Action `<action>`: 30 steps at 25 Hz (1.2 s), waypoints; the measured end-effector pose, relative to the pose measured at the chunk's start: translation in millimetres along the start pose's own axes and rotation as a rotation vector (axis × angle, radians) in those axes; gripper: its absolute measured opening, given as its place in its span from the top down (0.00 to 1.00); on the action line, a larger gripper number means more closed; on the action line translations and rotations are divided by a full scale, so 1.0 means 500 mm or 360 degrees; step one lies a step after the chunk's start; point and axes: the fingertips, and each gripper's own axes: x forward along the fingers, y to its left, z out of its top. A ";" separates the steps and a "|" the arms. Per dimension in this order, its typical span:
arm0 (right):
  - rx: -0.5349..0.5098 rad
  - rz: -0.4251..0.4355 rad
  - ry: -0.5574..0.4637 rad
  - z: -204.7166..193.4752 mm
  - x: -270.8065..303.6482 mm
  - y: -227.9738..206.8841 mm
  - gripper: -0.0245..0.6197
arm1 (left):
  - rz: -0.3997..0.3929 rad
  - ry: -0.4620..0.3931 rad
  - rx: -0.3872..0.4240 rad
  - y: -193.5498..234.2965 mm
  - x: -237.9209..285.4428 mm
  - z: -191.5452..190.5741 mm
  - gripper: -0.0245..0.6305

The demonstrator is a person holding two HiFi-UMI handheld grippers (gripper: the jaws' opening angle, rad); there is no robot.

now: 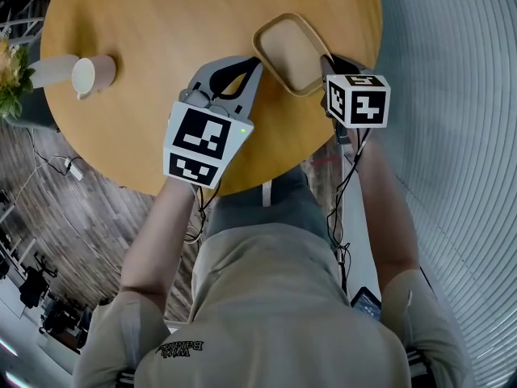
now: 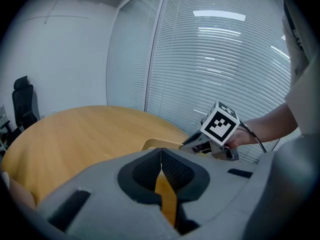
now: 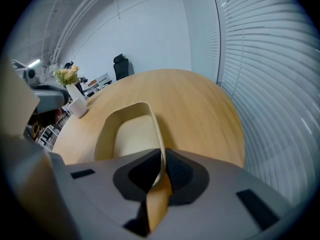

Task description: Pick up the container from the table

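Observation:
A shallow tan container (image 1: 289, 51) with rounded corners sits near the right edge of the round wooden table (image 1: 161, 23). My right gripper (image 1: 325, 61) is shut on its right rim. In the right gripper view the thin rim of the container (image 3: 130, 134) runs straight between the jaws of the right gripper (image 3: 162, 156). My left gripper (image 1: 255, 61) is at the container's left rim with its jaws pressed together. In the left gripper view the container (image 2: 152, 144) lies just beyond the tips of the left gripper (image 2: 161, 153). I cannot tell whether the container is off the table.
A white mug (image 1: 93, 75) lies on its side at the table's left, next to flowers (image 1: 12, 71) in a vase (image 3: 75, 104). The table edge runs just below both grippers. Window blinds (image 1: 452, 95) stand at the right. A black chair (image 3: 120, 64) is beyond the table.

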 end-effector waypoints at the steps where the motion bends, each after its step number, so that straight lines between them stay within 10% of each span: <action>1: 0.0005 -0.0008 -0.0007 0.001 0.000 -0.001 0.90 | 0.0008 -0.0002 0.0000 0.001 -0.003 -0.001 0.93; 30: -0.0141 -0.0078 -0.0992 0.338 -0.539 0.126 0.90 | 0.0320 -0.0502 0.0295 -0.037 -0.354 0.309 0.93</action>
